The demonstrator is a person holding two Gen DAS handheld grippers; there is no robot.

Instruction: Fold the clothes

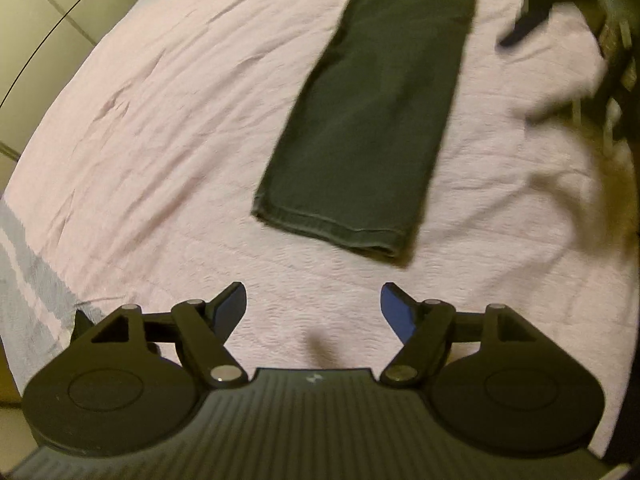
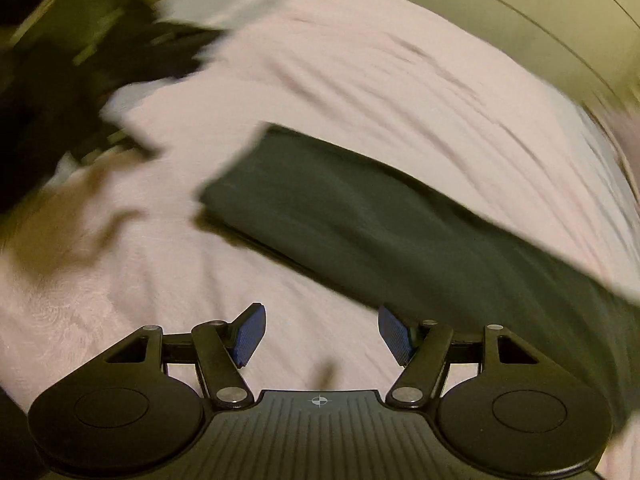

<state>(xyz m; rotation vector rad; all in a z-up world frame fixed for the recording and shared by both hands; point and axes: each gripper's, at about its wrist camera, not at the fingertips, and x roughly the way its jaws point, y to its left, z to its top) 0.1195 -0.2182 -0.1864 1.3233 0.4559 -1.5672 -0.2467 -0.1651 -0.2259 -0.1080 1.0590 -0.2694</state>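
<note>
Lying flat: trousers (image 1: 372, 120) | right view blurred | dark pile (image 2: 80, 80) unclear

No words, brand names or numbers could be read in either view. The only signs were two small pale marks, each printed on the ribbed black body of a hand-held gripper, centred just behind the gap between its two fingers. On the left hand-held gripper (image 1: 314, 308) the mark (image 1: 312, 378) was a small, blurred whitish emblem whose shape could not be made out. On the right hand-held gripper (image 2: 321, 334) the mark (image 2: 319, 401) was a small circle crossed by a horizontal and a vertical line, like a crosshair. The dark garment and the pink bedcover ahead of the fingers carried no legible label or print.
</note>
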